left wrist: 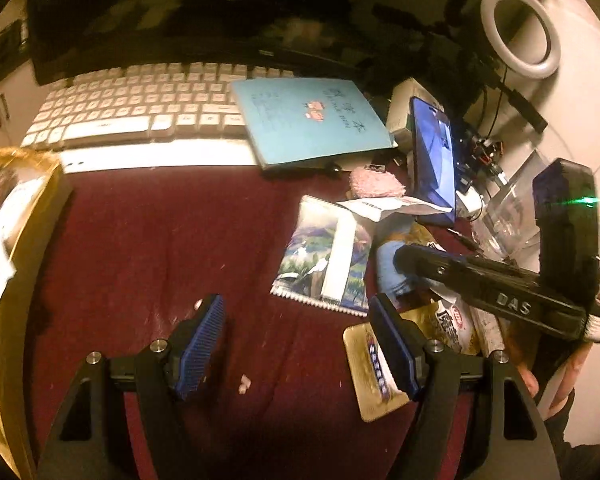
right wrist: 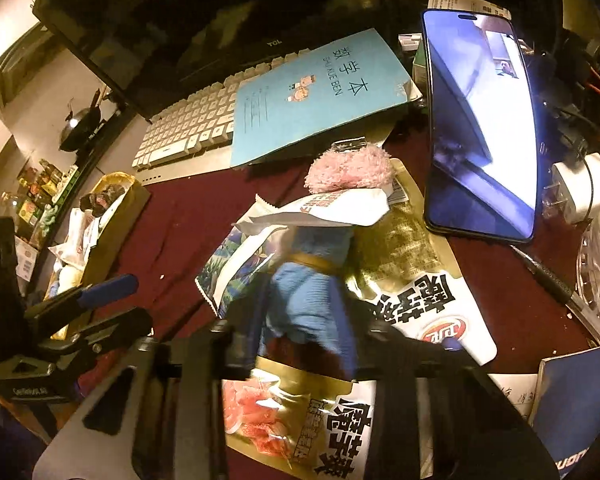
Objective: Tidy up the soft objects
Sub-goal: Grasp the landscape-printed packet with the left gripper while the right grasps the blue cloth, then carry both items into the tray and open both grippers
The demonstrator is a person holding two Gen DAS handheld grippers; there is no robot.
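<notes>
A blue soft cloth item with a gold band (right wrist: 308,280) lies among snack packets on the dark red cloth (left wrist: 160,240). My right gripper (right wrist: 308,332) is shut on the blue soft item; it also shows in the left wrist view (left wrist: 396,268). A pink fluffy item (right wrist: 350,168) lies behind it, below the blue notebook (right wrist: 320,92), and shows in the left wrist view too (left wrist: 374,184). My left gripper (left wrist: 296,344) is open and empty above the red cloth, left of the packets. A gold box (left wrist: 28,216) holding soft items stands at the left edge.
A white keyboard (left wrist: 140,112) and a monitor stand at the back. A lit phone (right wrist: 480,120) leans at the right. Snack packets (right wrist: 412,280) and a pictured packet (left wrist: 328,256) lie around the blue item. A ring light (left wrist: 520,32), clear container and charger are at the right.
</notes>
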